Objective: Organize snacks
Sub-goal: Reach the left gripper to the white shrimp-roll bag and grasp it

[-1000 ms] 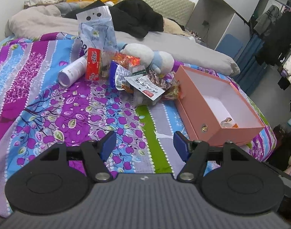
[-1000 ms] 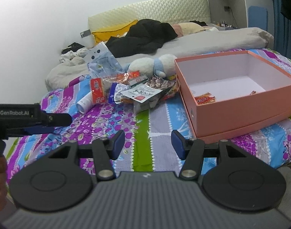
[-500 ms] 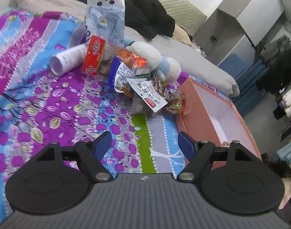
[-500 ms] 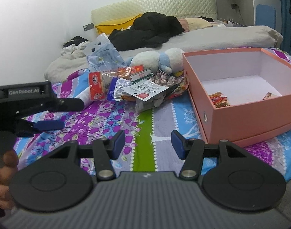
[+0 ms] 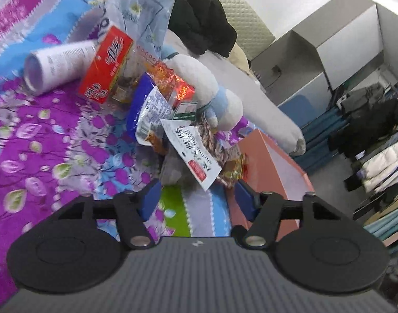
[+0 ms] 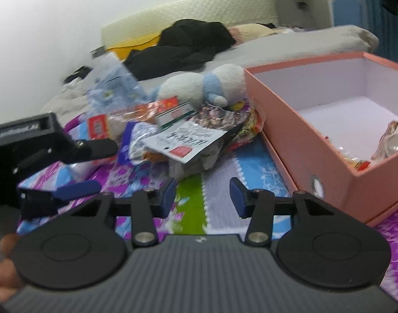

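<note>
With both the left gripper (image 5: 197,195) and right gripper (image 6: 203,195) spread wide and empty, the near white-labelled clear snack bag (image 5: 191,147) overlaps the loose heap beside the open pink cardboard box (image 6: 329,130), so a shallow pinch risks dragging neighbouring packets along.

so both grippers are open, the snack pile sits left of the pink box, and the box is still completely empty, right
Not quite: the pink box is not empty. The right wrist view shows a few snack packets already lying in its near corner. The rest holds: the left gripper and the right gripper are both open, and the snack pile sits left of the box.
</note>
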`<control>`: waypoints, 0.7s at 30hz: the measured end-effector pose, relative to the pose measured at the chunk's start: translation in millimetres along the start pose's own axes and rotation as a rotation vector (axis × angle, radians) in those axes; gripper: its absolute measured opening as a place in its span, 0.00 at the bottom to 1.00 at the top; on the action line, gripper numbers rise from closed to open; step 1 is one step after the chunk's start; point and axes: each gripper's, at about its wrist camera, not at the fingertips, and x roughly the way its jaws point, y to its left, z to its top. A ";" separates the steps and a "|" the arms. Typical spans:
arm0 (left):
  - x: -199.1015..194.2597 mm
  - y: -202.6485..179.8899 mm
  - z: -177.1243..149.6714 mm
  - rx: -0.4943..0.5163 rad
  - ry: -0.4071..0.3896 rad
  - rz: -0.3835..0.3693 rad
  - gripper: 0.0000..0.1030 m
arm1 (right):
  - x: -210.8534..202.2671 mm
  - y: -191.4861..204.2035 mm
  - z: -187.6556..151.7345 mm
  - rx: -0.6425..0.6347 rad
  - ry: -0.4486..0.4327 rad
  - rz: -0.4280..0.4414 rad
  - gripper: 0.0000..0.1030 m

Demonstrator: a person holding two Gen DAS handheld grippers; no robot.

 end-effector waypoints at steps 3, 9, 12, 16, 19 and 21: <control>19.5 10.6 7.5 -0.041 0.001 -0.033 0.58 | 21.5 -1.2 1.6 0.070 -0.027 -0.045 0.40; 58.4 27.1 14.4 -0.114 0.047 -0.093 0.49 | 54.3 -5.4 9.7 0.173 -0.064 -0.107 0.39; 75.5 29.4 18.2 -0.117 0.061 -0.109 0.39 | 68.9 -8.1 13.2 0.204 -0.069 -0.139 0.34; 95.7 29.6 22.8 -0.105 0.080 -0.101 0.29 | 89.2 -18.2 16.3 0.263 -0.059 -0.160 0.33; 106.9 30.4 25.2 -0.107 0.085 -0.123 0.22 | 103.0 -25.3 18.9 0.301 -0.045 -0.172 0.33; 112.4 29.0 26.1 -0.094 0.087 -0.116 0.13 | 109.6 -29.4 21.2 0.325 -0.049 -0.176 0.33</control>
